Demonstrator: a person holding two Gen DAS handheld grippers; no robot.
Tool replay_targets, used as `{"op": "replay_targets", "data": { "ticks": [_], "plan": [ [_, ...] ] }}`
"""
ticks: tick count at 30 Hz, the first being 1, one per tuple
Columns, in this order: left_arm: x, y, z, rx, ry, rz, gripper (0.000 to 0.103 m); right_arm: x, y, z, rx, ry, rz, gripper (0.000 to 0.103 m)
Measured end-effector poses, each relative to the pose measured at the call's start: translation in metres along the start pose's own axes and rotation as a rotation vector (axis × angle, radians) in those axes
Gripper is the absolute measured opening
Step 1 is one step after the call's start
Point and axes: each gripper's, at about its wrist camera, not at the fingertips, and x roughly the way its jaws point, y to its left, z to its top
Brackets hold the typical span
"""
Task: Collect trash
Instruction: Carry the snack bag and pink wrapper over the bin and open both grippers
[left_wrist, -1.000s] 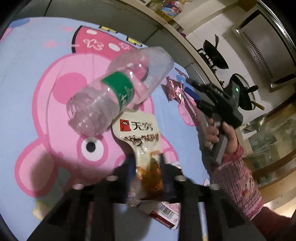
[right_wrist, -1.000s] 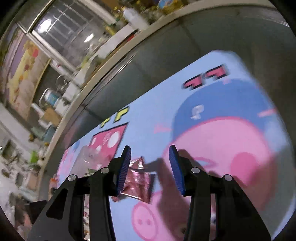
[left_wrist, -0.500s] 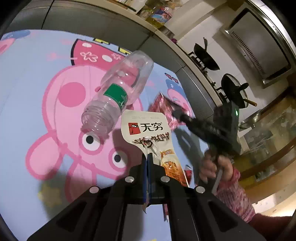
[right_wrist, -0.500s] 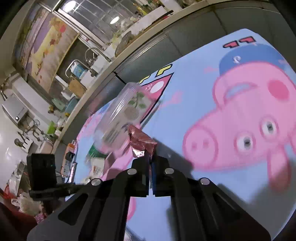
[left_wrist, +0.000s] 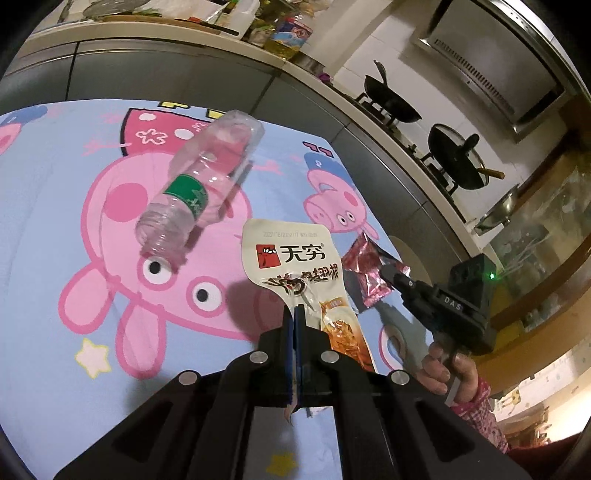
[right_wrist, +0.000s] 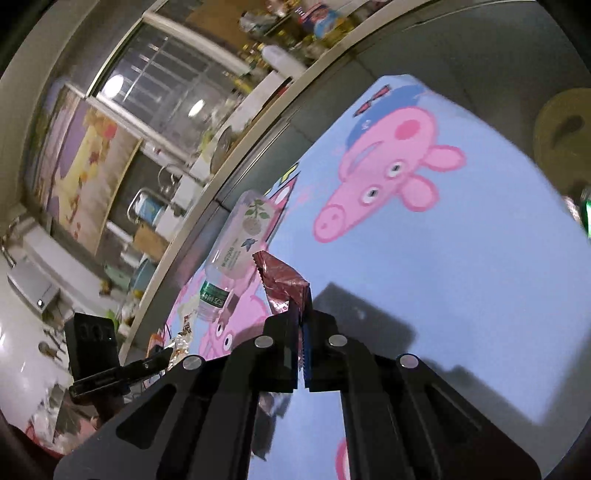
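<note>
Leftmost, a clear crumpled plastic bottle with a green label (left_wrist: 201, 188) lies on the pale blue cartoon-pig cloth (left_wrist: 44, 258) covering the table. Beside it, the left claw (left_wrist: 294, 325) is clamped on a cream printed snack pouch (left_wrist: 291, 266), lifted off the cloth. Farther right, the right claw (right_wrist: 300, 325) pinches a crinkled red foil wrapper (right_wrist: 282, 282), raised too.

Dim indoor light, hard shadows on the cloth (right_wrist: 461, 280), fisheye-bent, blurred edges.
</note>
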Motion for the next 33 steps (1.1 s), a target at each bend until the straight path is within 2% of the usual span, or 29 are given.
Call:
{"op": "replay_targets", "data": {
  "ticks": [8,12,18,20,25,29,32,33],
  "plan": [
    [0.037,-0.051,0.022,0.117,0.066,-0.028,0.001,-0.041,-0.036,0.003,0.094,-0.11,-0.02,0.001],
    [0.074,-0.094,0.041,0.2,0.115,-0.068,0.001,-0.072,-0.059,0.012,0.136,-0.188,-0.063,0.001],
    [0.15,-0.181,0.064,0.343,0.192,-0.137,0.001,-0.145,-0.119,0.028,0.238,-0.359,-0.157,0.001],
    [0.173,-0.205,0.067,0.386,0.209,-0.144,0.001,-0.161,-0.134,0.033,0.251,-0.386,-0.194,0.001],
    [0.242,-0.256,0.069,0.471,0.267,-0.121,0.002,-0.185,-0.166,0.048,0.26,-0.418,-0.303,0.002],
    [0.283,-0.274,0.061,0.528,0.31,-0.066,0.002,-0.187,-0.178,0.06,0.241,-0.412,-0.359,0.004],
    [0.308,-0.277,0.055,0.547,0.343,0.004,0.003,-0.183,-0.189,0.065,0.242,-0.402,-0.367,0.013],
    [0.311,-0.277,0.055,0.548,0.342,0.014,0.003,-0.178,-0.189,0.07,0.241,-0.398,-0.375,0.024]
  ]
}}
